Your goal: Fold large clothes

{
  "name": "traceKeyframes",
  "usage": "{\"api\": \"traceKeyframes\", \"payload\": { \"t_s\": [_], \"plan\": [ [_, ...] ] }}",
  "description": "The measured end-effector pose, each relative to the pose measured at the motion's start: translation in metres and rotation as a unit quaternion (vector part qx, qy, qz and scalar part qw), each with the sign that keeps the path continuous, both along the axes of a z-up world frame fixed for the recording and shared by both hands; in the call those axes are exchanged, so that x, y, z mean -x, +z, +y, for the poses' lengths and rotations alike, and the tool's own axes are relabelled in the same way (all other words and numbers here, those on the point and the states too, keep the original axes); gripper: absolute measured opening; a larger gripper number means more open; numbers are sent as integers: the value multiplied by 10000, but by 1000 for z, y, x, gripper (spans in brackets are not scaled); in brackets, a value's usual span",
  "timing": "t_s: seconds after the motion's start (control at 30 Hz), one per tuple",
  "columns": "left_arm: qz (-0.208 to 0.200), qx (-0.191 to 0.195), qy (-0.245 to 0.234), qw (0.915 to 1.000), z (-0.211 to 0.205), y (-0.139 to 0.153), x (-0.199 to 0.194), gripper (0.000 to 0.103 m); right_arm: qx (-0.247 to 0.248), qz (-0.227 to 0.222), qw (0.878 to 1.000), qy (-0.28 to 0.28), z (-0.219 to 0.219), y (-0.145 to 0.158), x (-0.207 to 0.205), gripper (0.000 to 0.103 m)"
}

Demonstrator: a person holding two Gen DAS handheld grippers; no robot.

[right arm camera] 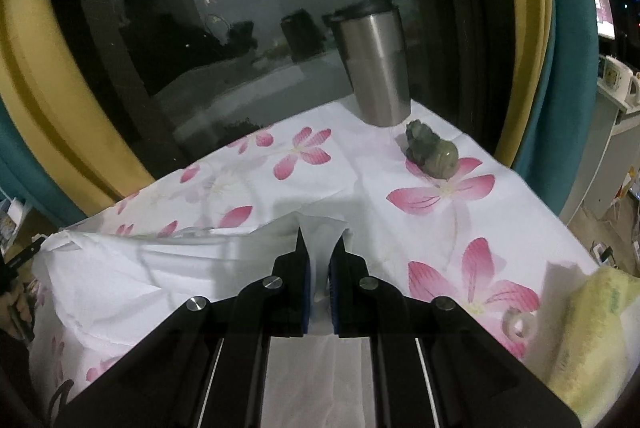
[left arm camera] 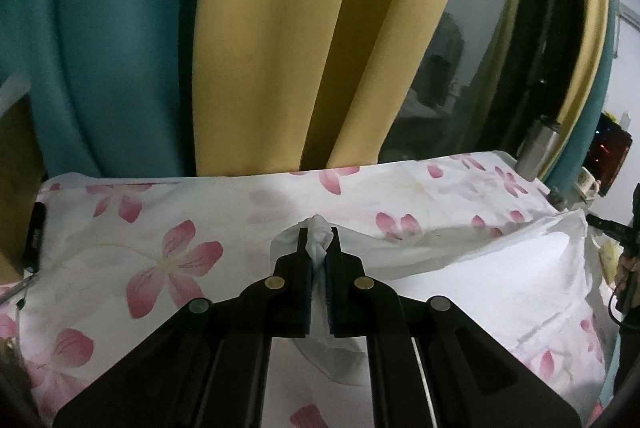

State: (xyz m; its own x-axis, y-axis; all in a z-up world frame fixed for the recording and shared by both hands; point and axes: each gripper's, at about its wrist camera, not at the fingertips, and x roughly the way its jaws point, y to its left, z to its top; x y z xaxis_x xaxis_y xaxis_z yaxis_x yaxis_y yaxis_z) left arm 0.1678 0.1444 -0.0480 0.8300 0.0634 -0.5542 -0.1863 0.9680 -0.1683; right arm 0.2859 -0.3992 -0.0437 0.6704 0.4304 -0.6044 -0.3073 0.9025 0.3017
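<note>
Two grippers are each pinching one white garment that is lying across a desk covered in a white cloth printed with pink flowers. Going from the left in the left wrist view, one black clip-like object is sitting at the cloth's left edge, and teal and yellow curtains are hanging behind the desk. At the middle, the left gripper is holding its fingers nearly closed, clamping a bunched corner of the garment that is poking out past the tips. The rest of the garment is spreading rightward as a puffed white fold, reaching the other gripper at the far right edge. In the right wrist view, that same fold is lying at the left, and the right gripper is also keeping its fingers almost shut on a flatter edge of the garment. Further right, one steel tumbler is standing by the dark window, one small green stone figurine is sitting just in front of it, one pale ring is lying on the cloth, and one yellow towel is resting at the right edge.
</note>
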Motion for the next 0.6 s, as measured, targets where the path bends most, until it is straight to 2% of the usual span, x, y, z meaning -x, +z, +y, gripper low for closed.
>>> {"api": "traceKeyframes", "payload": {
  "t_s": [0.23,0.4,0.53,0.6],
  "plan": [
    [106,8,131,9999,3,-18,-24,6,-142,266,9994,-145,4,-20,-25,8],
    [289,-299,172,9990,0,-31,-37,6,84,370,9991,-210,15,-32,-35,8],
    [507,-246,190,9982,4,-41,-46,7,254,480,9978,-378,16,-41,-42,8],
    [541,-217,219,9981,7,-41,-49,14,282,470,9976,-414,16,-41,-43,10]
  ]
}}
